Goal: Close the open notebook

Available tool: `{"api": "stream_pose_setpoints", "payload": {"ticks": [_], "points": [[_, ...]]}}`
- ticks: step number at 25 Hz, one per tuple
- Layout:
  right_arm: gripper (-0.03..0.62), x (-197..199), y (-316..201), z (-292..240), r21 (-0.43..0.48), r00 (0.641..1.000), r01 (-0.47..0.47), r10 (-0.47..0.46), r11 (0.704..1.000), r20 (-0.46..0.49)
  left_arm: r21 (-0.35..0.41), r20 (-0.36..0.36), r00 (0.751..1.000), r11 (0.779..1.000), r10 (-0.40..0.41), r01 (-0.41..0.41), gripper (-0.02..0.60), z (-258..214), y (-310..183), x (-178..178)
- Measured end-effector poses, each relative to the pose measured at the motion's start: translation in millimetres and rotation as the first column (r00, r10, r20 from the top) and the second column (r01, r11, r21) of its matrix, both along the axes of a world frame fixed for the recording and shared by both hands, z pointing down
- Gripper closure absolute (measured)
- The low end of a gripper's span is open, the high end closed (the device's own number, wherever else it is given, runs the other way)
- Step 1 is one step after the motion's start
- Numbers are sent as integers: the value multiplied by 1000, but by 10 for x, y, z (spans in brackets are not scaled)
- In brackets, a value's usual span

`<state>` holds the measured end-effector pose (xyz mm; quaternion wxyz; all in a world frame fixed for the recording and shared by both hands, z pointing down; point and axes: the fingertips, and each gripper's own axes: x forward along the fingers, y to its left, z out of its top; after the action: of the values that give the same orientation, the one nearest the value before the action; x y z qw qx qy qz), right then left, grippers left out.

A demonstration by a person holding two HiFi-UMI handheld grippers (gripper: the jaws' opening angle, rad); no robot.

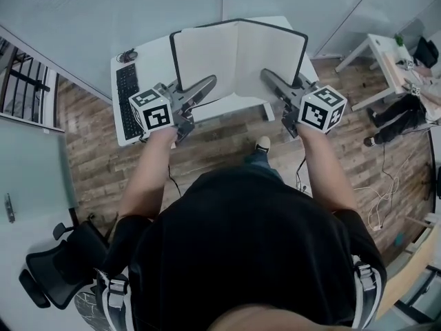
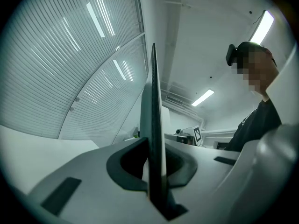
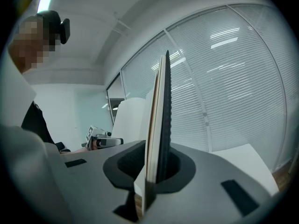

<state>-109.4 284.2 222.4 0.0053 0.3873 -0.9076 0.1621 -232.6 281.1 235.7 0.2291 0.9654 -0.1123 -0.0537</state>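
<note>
The open notebook [image 1: 238, 54], with a black cover and white pages, is held up between both grippers over the white desk [image 1: 141, 57], its pages facing me. My left gripper [image 1: 209, 83] is shut on the notebook's left half near its lower edge. In the left gripper view that half shows edge-on as a thin dark sheet [image 2: 153, 125] clamped in the left gripper [image 2: 154, 164]. My right gripper [image 1: 267, 75] is shut on the right half. In the right gripper view the pages and black cover [image 3: 161, 120] stand edge-on in the right gripper [image 3: 156, 169].
A black keyboard [image 1: 127, 98] lies on the desk's left part. A black office chair [image 1: 62, 267] stands at lower left. A small white table [image 1: 379, 54] and loose cables [image 1: 382, 198] are at the right on the wood floor. Glass walls with blinds [image 3: 224, 78] lie behind.
</note>
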Motion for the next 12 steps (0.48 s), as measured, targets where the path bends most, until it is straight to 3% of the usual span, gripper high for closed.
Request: {"api": "stream_pose_setpoints", "payload": {"ticks": [6,12], "points": [[523,508,-193,-15,6,1000,-16,16,1000,12,18,6,1000,1000,-21,21,535,-18,-227,503],[523,537,-191,15,8,1000,-18,18,1000,12,18,11,1000,1000,-16,16,525,26,-206,546]]}}
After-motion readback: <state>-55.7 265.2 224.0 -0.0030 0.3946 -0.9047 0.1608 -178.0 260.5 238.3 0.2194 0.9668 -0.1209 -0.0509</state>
